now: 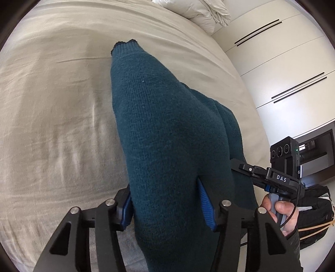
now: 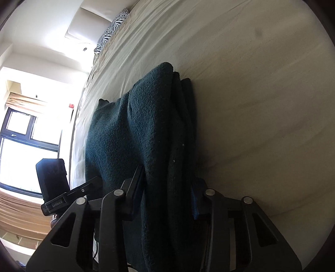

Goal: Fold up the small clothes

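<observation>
A dark teal knit garment [image 1: 165, 134] hangs in folds over the beige bed sheet [image 1: 52, 104]. My left gripper [image 1: 165, 200] is shut on the garment's near edge, its blue pads [image 1: 204, 205] pressed into the knit. The right gripper [image 1: 247, 169] shows at the right of the left wrist view, held by a hand and gripping the same garment. In the right wrist view my right gripper [image 2: 167, 198] is shut on the bunched garment [image 2: 142, 134], which drapes away toward the sheet [image 2: 261, 104]. The left gripper [image 2: 69, 194] shows at lower left there.
White pillows [image 1: 205, 12] lie at the bed's far end beside white wardrobe doors [image 1: 282, 62]. A zebra-print pillow [image 2: 113, 27] lies at the far end in the right wrist view. A bright window [image 2: 25, 134] is at left. A dark bag [image 1: 314, 213] sits on the floor.
</observation>
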`<state>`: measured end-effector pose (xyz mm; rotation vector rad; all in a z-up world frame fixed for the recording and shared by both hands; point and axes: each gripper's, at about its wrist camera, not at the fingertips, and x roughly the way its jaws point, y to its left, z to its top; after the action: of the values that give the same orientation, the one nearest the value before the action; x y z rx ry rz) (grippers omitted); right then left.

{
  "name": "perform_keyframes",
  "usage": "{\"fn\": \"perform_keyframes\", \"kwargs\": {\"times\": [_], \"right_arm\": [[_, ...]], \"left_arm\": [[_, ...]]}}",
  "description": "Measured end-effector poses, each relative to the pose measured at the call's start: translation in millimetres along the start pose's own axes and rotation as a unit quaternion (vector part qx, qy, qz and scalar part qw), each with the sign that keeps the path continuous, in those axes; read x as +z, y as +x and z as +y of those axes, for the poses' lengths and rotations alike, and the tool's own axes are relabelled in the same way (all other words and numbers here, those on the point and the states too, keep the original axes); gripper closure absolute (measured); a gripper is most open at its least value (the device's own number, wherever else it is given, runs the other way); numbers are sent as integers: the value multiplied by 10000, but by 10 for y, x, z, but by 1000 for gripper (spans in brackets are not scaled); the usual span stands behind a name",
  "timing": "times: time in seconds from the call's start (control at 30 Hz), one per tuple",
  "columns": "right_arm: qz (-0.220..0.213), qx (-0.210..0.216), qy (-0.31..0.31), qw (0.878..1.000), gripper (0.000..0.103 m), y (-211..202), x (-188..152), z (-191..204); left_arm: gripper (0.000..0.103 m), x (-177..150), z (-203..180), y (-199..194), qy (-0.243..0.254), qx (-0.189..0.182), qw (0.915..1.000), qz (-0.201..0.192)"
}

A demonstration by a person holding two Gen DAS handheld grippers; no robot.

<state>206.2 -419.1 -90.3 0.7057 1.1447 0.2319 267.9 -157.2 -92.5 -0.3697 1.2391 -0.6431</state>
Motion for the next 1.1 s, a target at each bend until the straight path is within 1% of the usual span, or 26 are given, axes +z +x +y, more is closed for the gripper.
{"fn": "perform_keyframes", "kwargs": {"times": [0.07,0.1,0.17,0.23,0.27,0.37,0.47,0.63,0.8,0.93,1.1], "right_arm": [[-106,-575,-458,9972,78,-5,-54,240],[-149,-895,-700,9934,79,-1,-77,365],[-259,-1486,-1144,9819,81,-23,-158,632],[-389,-1890,-1543,9690,82,-60,-260,886],[-443,-1960,-1684,9650,82,-102,-326,1010],[-517,-1986,-1938,9593,83,-199,-521,1337],[-576,-2006,-2220,9525,83,-229,-767,1647],[-620,-1660,-2537,9509,83,-242,-1196,2185],[-400,-1333,-2854,9483,83,-40,-1648,2654],[-214,-1104,-2869,9513,83,175,-1887,2824],[60,-1081,-2731,9559,83,492,-2099,2785]], "left_arm": [[53,14,-113,-2,136,201,9997,-8],[55,12,-156,-12,192,272,9994,-15],[58,46,-208,-25,221,340,9992,-34],[61,15,-214,-99,192,338,9992,-77],[62,-13,-220,-154,200,375,9990,-109],[62,-143,-221,-409,288,558,9976,-294],[62,-303,-144,-746,347,636,9961,-503],[62,-640,120,-1388,324,800,9932,-782],[62,-965,479,-1875,223,1057,9901,-896],[62,-1170,873,-2007,-57,1097,9901,-871],[61,-1309,1252,-1855,-250,1102,9912,-689]]}}
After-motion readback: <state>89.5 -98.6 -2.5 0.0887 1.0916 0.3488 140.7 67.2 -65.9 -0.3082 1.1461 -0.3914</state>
